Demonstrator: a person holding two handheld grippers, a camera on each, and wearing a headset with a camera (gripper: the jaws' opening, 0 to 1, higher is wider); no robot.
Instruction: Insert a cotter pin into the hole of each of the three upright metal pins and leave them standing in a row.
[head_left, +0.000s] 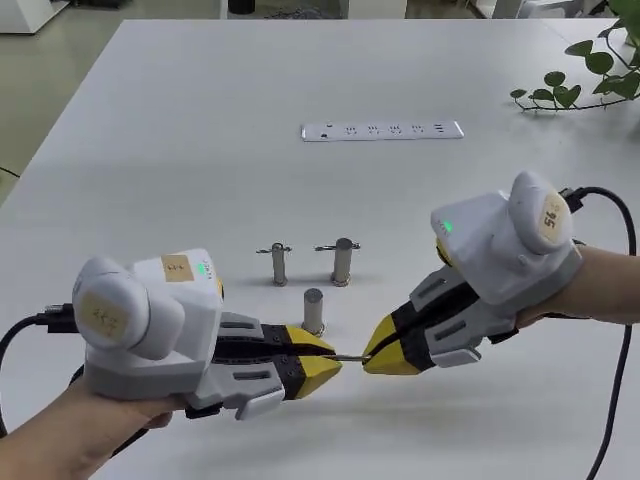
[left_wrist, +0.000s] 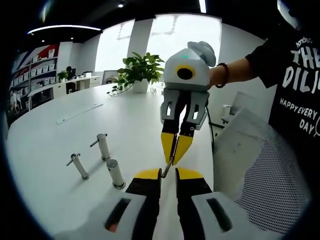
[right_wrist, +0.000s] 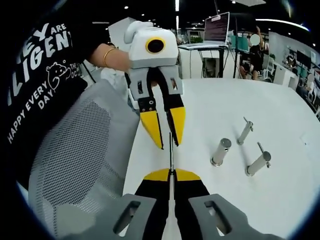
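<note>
Three metal pins stand on the white table (head_left: 200, 150). The back two (head_left: 279, 263) (head_left: 343, 260) each carry a cotter pin through the top. The front one (head_left: 314, 310) has a bare top. Just in front of it my grippers meet tip to tip. My right gripper (head_left: 382, 357) (right_wrist: 170, 172) is shut on a thin cotter pin (head_left: 350, 357) (right_wrist: 170, 152) that points at my left gripper (head_left: 322, 365) (left_wrist: 168, 173). The left jaws stand slightly apart, with the cotter pin's free end between them.
A white power strip (head_left: 382, 130) lies at the back of the table. A potted plant (head_left: 590, 70) hangs over the far right corner. Cables trail from both grippers. A mesh chair (right_wrist: 75, 165) stands beside the table's near edge.
</note>
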